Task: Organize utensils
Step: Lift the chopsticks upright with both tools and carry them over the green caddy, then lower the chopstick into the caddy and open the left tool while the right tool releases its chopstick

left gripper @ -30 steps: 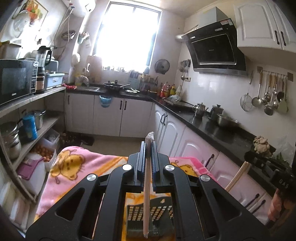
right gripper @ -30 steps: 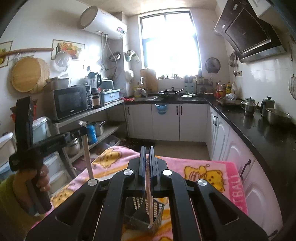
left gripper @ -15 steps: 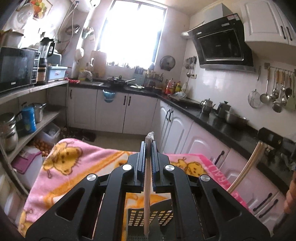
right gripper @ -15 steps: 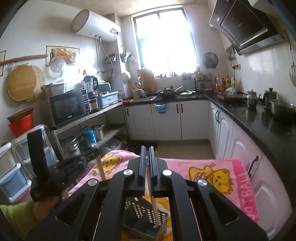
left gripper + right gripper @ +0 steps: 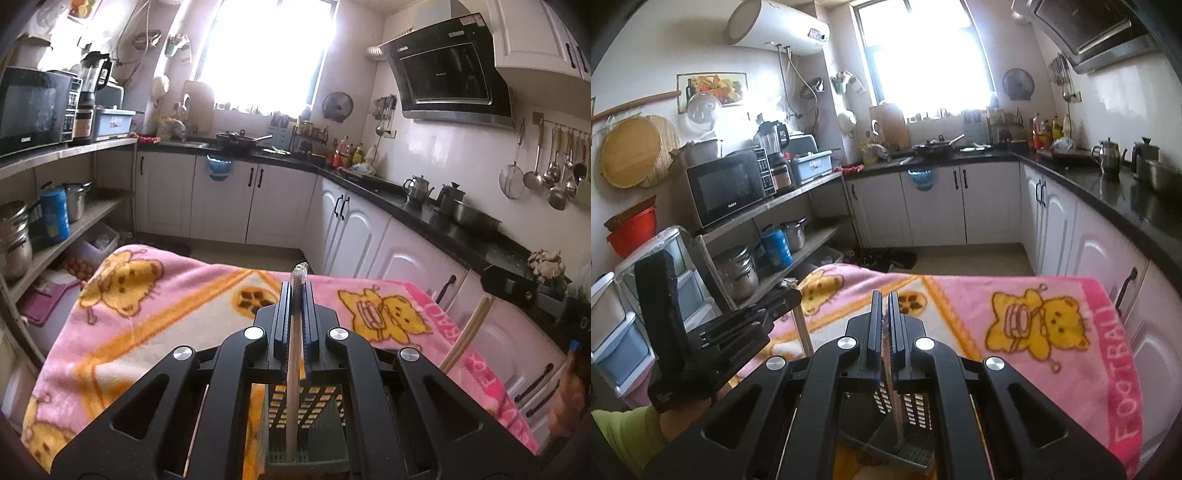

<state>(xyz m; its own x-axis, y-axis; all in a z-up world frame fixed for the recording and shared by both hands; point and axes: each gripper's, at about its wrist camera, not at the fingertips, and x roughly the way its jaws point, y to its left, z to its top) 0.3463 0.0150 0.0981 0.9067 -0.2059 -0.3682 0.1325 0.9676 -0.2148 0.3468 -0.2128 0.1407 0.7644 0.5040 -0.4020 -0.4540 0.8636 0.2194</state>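
Note:
My left gripper is shut on a pale chopstick with a clear wrapped top. The stick hangs down into the grey perforated utensil basket directly below. My right gripper is shut on wooden chopsticks, whose lower ends reach inside the same basket. In the left wrist view the right gripper and its chopsticks show at the right. The right wrist view has the left gripper and its stick at the left, held by a hand.
The basket stands on a table under a pink blanket with yellow cartoon cats. A shelf rack with a microwave and pots lines the left. White cabinets under a black counter run along the right. Ladles hang on the wall.
Both grippers have sunk toward the blanket and basket, still gripping their sticks. The stick ends now sit lower in the basket, and each gripper shows lower in the other's view.

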